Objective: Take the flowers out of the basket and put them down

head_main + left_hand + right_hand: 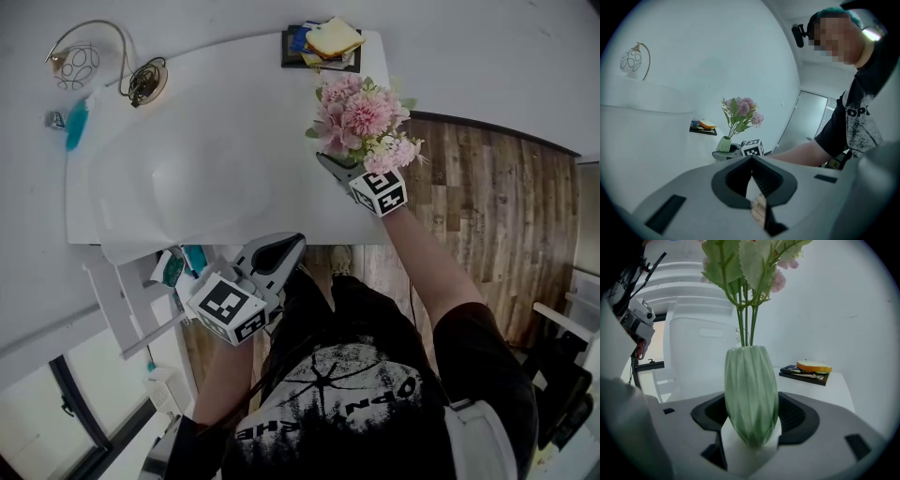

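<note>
A bunch of pink flowers [361, 117] stands in a ribbed pale-green vase [751, 394]. My right gripper [751, 414] is shut on the vase's lower body, one jaw on each side. In the head view the blooms hide the vase, and the right gripper [339, 172] sits over the white table [216, 178] near its front right corner. The left gripper view shows the vase [723, 144] upright with the flowers [740, 111] above it. My left gripper [286, 248] hangs just off the table's front edge, shut and holding nothing. No basket shows.
A black tray [292, 49] with a sandwich [333, 37] sits at the table's far right corner. A wire lamp ornament [82, 62] and a blue item [75, 124] stand at the left. Wooden floor [487, 206] lies right of the table.
</note>
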Demonstrator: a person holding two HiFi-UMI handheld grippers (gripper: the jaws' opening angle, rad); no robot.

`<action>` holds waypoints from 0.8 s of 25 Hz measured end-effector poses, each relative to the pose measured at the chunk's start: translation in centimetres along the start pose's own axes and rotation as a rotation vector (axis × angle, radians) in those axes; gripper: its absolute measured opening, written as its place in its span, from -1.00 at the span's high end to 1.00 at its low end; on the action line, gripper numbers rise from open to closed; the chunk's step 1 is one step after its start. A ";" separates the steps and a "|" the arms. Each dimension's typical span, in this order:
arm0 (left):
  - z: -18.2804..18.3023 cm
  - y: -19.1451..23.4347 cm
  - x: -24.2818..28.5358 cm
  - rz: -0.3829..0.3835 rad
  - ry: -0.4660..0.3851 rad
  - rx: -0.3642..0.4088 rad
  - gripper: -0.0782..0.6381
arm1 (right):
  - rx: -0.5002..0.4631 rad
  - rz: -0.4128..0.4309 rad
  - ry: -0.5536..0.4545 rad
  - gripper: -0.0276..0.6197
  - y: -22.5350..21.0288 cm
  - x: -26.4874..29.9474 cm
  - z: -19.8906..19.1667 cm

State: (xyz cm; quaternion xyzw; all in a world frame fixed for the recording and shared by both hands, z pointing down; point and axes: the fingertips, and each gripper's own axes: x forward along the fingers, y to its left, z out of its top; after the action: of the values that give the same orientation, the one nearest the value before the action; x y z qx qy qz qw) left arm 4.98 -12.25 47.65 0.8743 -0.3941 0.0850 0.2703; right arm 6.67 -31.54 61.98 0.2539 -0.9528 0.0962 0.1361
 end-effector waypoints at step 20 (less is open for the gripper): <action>1.2 -0.8 0.3 -0.033 -0.012 0.035 0.75 | 0.048 -0.081 -0.018 0.01 0.8 -3.5 -1.2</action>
State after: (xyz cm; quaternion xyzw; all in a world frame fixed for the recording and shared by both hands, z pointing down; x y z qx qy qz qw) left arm 5.69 -12.65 46.41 0.8858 -0.3794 0.0821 0.2543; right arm 9.46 -28.94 61.93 0.2962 -0.9403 0.1113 0.1254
